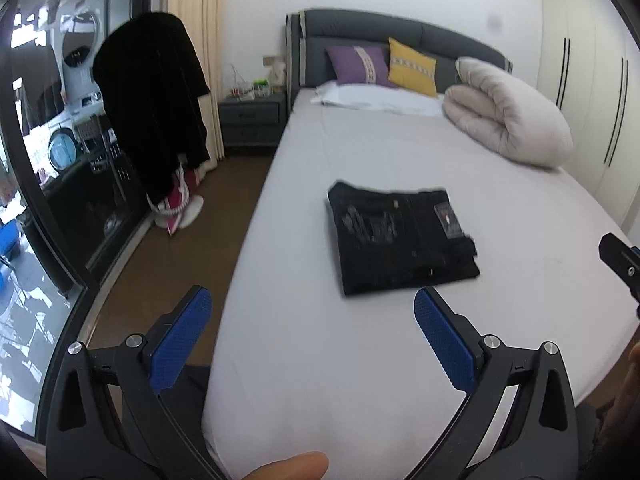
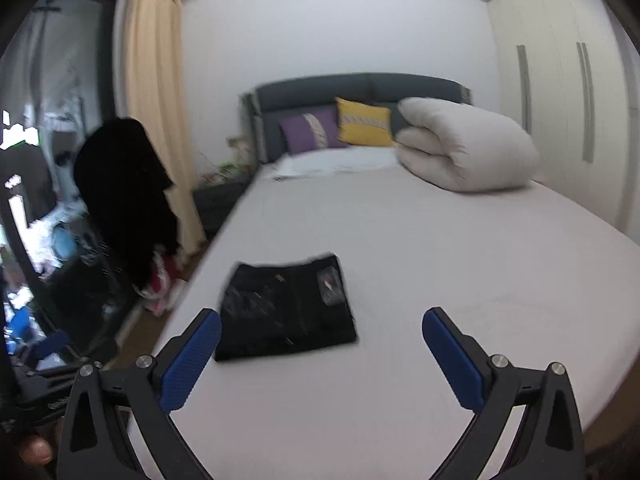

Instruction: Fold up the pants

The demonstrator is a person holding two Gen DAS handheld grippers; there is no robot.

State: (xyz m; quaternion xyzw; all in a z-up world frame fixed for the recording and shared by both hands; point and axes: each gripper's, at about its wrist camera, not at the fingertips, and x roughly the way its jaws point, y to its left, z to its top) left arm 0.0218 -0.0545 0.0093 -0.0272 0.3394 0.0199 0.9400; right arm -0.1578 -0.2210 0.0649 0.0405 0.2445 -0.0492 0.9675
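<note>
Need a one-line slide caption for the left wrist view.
Left tool open above the bed, black pants folded into a compact rectangle ahead, untouched by either tool.

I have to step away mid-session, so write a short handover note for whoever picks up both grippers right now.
Left gripper: jaws open, empty, above the bed's near end.
Right gripper: jaws open, empty, held off the fabric.
Pants: black, lying on the grey sheet as a compact folded rectangle, label patch up, touched by neither gripper.
Done: the fold looks complete.
Left: probably nothing; at most tidy the slightly bunched right edge.
</note>
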